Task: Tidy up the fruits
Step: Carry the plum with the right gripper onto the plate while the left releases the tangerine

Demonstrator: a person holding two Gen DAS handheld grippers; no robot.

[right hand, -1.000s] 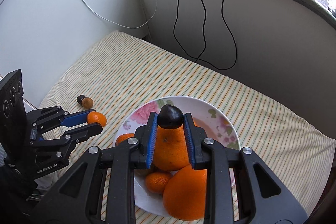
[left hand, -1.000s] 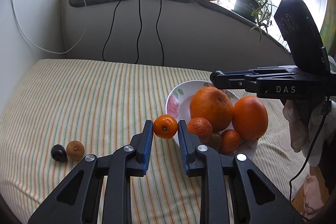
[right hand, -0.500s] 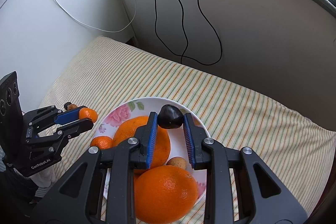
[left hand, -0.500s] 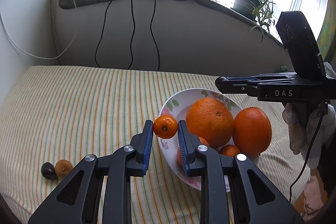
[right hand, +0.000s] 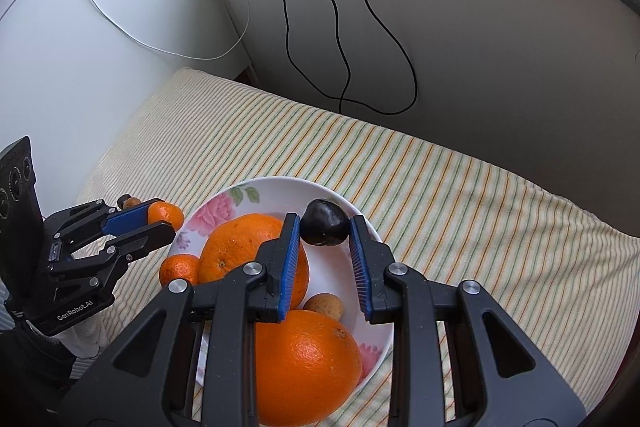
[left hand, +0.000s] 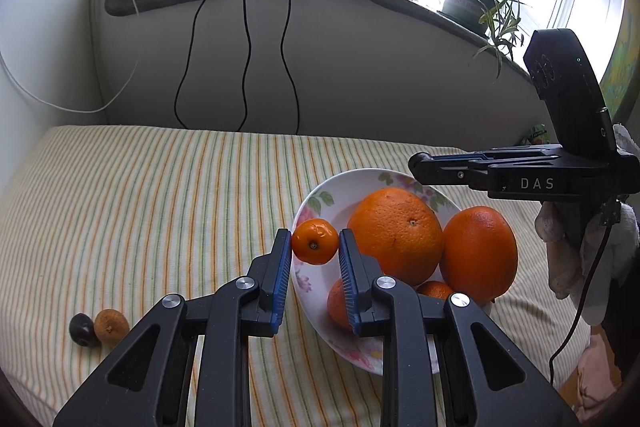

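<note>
Closing in: both tongs now over plate (right hand: pixel 384 239) vs 1 s ago. Left tongs (left hand: pixel 315 243) clamp mandarin (left hand: pixel 315 241) at rim; right tongs (right hand: pixel 325 225) clamp dark fruit (right hand: pixel 324 222) above bare patch. Drops likely next; 2 small fruits (left hand: pixel 98 327) still on bed.

Two pieces of lettering can be read. In the left wrist view, the right gripper (left hand: pixel 416 169) reaches in from the right above the floral plate, and the side of its black body carries the white capitals "DAS" (left hand: pixel 537 183), widely spaced. In the right wrist view, the left gripper (right hand: pixel 170 223) comes in from the left, and the near lower edge of its black body bears the small white word "GenRobot.AI" (right hand: pixel 75 311), running slightly uphill to the right. No other lettering is legible: the dark flowerpot (left hand: pixel 464 5) on the far windowsill has pale marks too blurred to make out.
</note>
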